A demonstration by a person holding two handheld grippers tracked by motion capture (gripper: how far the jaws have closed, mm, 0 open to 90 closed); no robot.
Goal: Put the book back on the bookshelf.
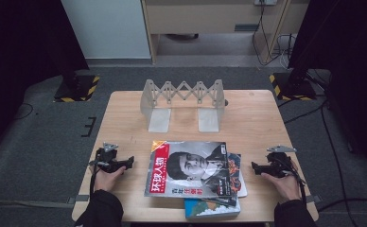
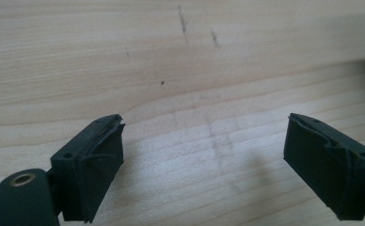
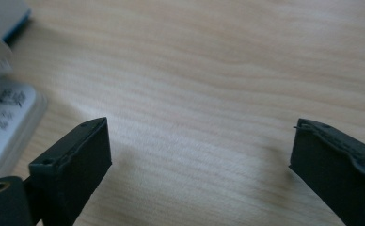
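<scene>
One wooden table (image 1: 125, 109) holds a folding grey book rack (image 1: 183, 97) at twelve o'clock and, near six o'clock, a stack of books with a magazine (image 1: 188, 168) lying on top. Flanking that stack, the left gripper (image 1: 128, 162) rests at nine o'clock and the right gripper (image 1: 254, 166) at three o'clock, each near the magazine but not touching it. Both have jaws spread wide with only bare wood between them.

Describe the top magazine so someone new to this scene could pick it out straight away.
On the wooden table, look at the near edge, between the two grippers, where a small stack of books lies. The magazine is the top one: a grey portrait cover with a red title strip down its left side, unlike the blue-green book sticking out beneath.
</scene>
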